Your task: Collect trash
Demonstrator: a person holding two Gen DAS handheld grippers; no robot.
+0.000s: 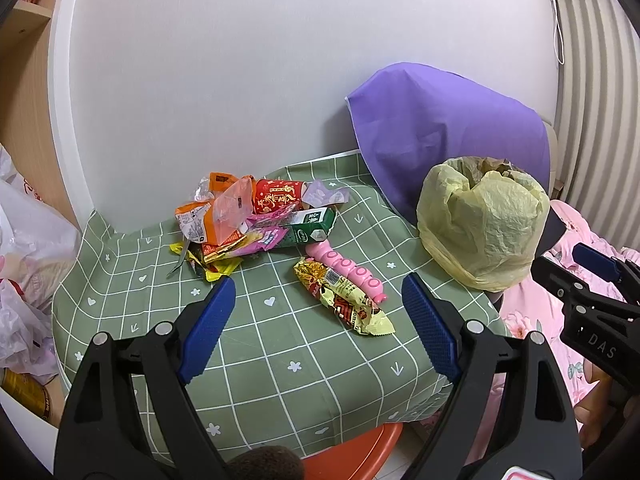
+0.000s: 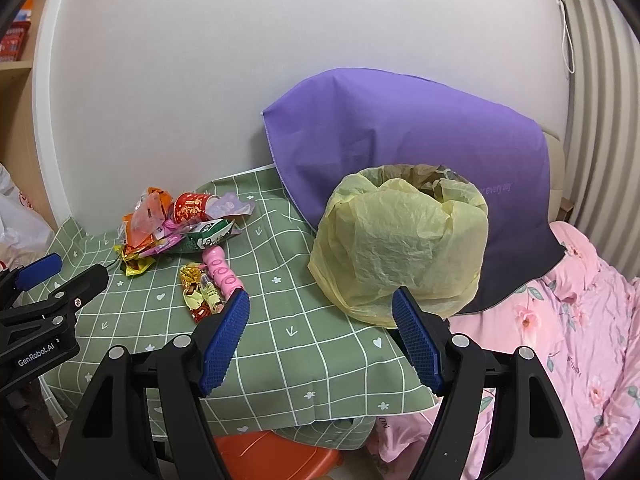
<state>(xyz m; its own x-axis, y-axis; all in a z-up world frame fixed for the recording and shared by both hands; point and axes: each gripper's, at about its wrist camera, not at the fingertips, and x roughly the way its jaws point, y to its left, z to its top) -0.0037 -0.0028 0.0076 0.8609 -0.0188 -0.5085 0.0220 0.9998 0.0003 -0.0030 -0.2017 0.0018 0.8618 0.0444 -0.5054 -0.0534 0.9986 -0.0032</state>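
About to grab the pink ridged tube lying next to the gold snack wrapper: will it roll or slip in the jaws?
The pink ridged tube looks round and rigid, so a nudge would probably roll it. Its glossy plastic may slip, though the ridges should give some hold. The gold snack wrapper lies against it, so a push might drag that along too.

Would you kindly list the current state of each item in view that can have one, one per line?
left gripper: open, empty, above the tablecloth.
right gripper: open, empty, in front of the bin.
trash bin: upright, lined with a yellow bag, mouth open.
wrapper pile: heaped near the wall, uncollected.
green carton: lying on its side, crushed.
yellow snack wrapper: lying flat, apart from the pile.
pink toy: lying beside the yellow snack wrapper.
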